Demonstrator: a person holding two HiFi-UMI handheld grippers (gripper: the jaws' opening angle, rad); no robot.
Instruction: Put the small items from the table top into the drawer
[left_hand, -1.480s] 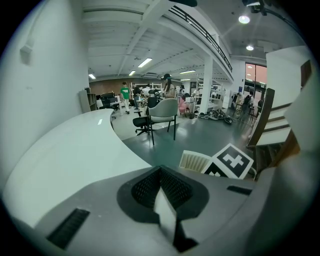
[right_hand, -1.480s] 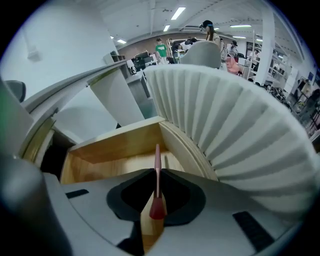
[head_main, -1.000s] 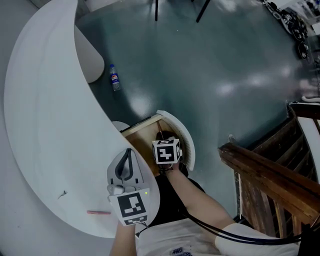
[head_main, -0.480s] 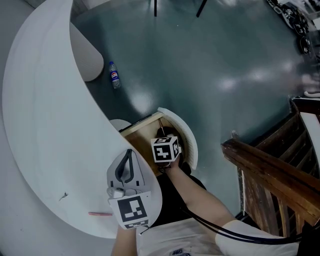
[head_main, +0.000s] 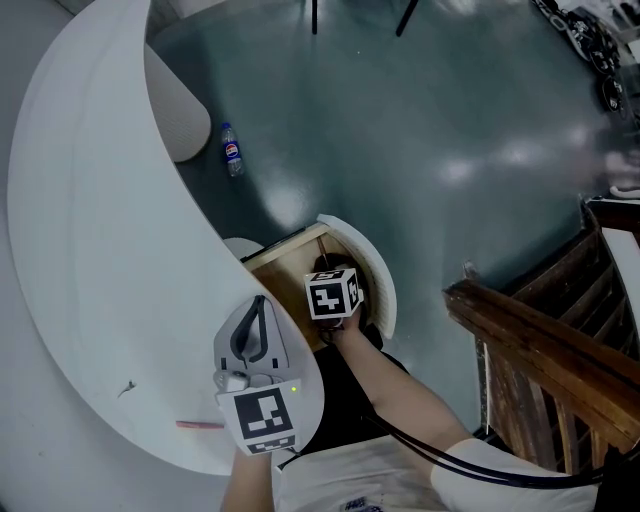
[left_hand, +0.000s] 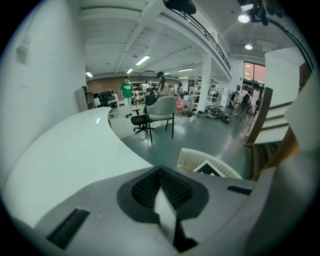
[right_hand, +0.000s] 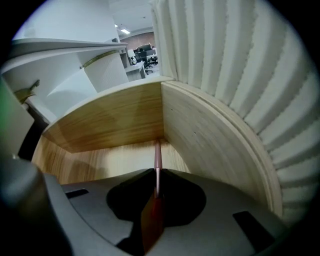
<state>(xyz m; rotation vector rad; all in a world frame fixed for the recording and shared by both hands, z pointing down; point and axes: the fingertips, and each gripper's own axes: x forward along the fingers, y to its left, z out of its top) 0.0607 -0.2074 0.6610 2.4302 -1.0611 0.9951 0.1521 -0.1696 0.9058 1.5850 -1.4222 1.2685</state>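
One pen (right_hand: 157, 155) sits inside the drawer (right_hand: 115, 120), a second pen (head_main: 198, 425) on the table (head_main: 90, 250) left of the drawer: two pens. One bottle (head_main: 231, 152) lies beyond the drawer.

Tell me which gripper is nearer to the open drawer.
Right. The right gripper reaches down into the drawer, shut on a thin pink stick above its wooden floor. The left gripper hovers shut over the white table beside the drawer.
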